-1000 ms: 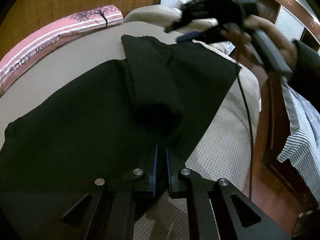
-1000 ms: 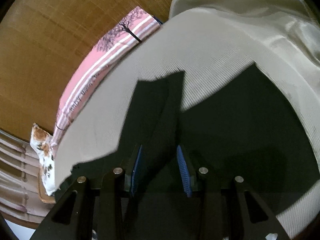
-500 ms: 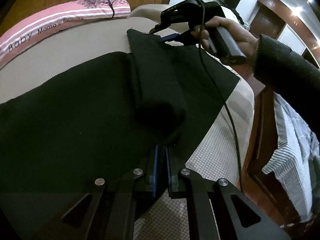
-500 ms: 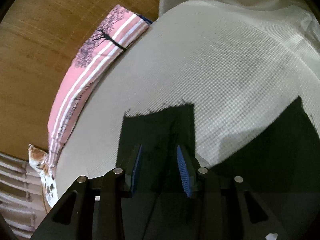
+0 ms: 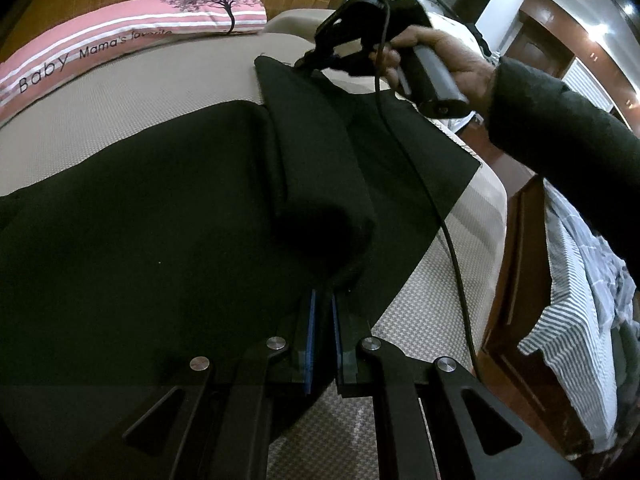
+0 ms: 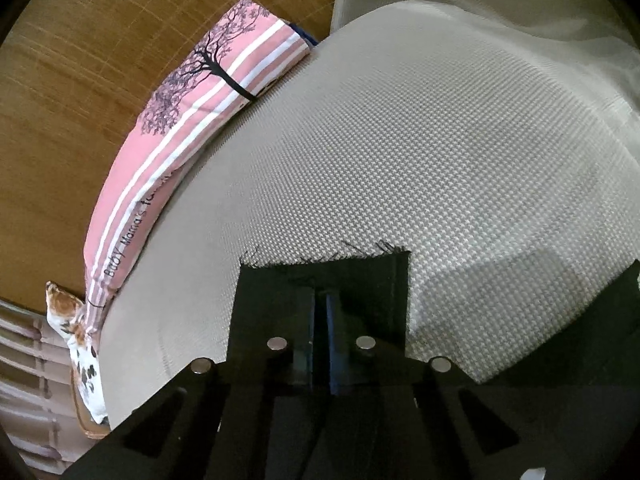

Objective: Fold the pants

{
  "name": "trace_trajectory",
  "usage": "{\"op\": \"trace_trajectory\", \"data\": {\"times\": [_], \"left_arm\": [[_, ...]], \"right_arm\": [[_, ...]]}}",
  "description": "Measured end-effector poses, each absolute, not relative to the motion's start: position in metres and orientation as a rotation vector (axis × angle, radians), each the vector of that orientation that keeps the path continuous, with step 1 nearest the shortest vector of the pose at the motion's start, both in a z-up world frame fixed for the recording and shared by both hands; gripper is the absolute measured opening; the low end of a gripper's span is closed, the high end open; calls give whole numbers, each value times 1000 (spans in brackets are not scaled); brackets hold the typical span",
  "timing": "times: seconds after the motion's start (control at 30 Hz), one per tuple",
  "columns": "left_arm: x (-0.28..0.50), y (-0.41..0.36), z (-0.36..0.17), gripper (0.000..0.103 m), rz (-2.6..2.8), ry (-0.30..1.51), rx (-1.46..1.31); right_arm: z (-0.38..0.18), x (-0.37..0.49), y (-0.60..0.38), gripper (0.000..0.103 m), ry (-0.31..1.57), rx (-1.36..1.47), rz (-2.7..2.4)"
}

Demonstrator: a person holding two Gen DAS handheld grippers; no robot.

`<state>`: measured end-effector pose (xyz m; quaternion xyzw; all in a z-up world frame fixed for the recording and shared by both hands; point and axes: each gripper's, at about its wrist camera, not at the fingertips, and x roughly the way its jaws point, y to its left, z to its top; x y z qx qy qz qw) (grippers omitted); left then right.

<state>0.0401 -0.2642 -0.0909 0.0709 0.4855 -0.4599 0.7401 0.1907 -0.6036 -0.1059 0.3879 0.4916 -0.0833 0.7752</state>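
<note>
My left tongs [image 5: 323, 304] pinch a bunched fold of the black pants [image 5: 160, 220] spread on the bed [image 5: 120, 120]; my right tongs [image 6: 320, 308] clamp the frayed hem [image 6: 320, 264]. If that thin hem slips, the leg flops crooked. Only the left view shows the whole garment; only the right shows the fraying.
</note>
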Motion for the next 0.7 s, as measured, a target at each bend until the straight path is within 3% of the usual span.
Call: {"op": "trace_trajectory", "data": {"times": [0.37,0.7], "left_arm": [[40,-268,-77,8,-983,1033,182],[32,-273,-70,8,-1008,974,270]], "right_arm": [[2,176,-600,4,912,798,-139],[57,73,-626,4,814,797,-316]]}}
